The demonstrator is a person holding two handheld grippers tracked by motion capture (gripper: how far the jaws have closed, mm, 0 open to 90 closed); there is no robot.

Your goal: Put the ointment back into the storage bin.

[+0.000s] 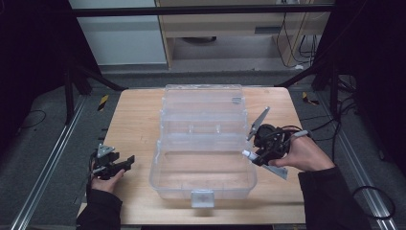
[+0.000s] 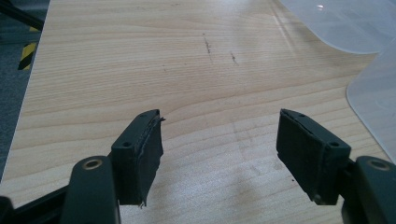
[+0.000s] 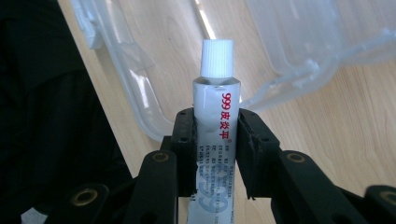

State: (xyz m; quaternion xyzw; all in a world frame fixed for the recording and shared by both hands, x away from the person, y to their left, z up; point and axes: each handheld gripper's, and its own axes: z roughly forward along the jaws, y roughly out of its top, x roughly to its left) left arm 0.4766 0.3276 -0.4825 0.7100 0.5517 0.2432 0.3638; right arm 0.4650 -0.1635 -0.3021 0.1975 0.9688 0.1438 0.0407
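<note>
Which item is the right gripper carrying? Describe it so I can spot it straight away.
On the wooden table, go to the right rim of the open clear plastic box. There the right gripper clamps a small white ointment tube, with a ribbed white cap and red "999" print.

The high view is dim and grainy, its corners and sides sinking into near black; only the pale wooden table [image 1: 139, 129] catches soft overhead light. The clear plastic box [image 1: 203, 143] shows faint sheen rather than hard glare — its edges read softly. The left gripper view is brighter and sharp, with mild bending at the edges. In the right gripper view a bright streak of glare crosses the wood, and the background blurs.
</note>
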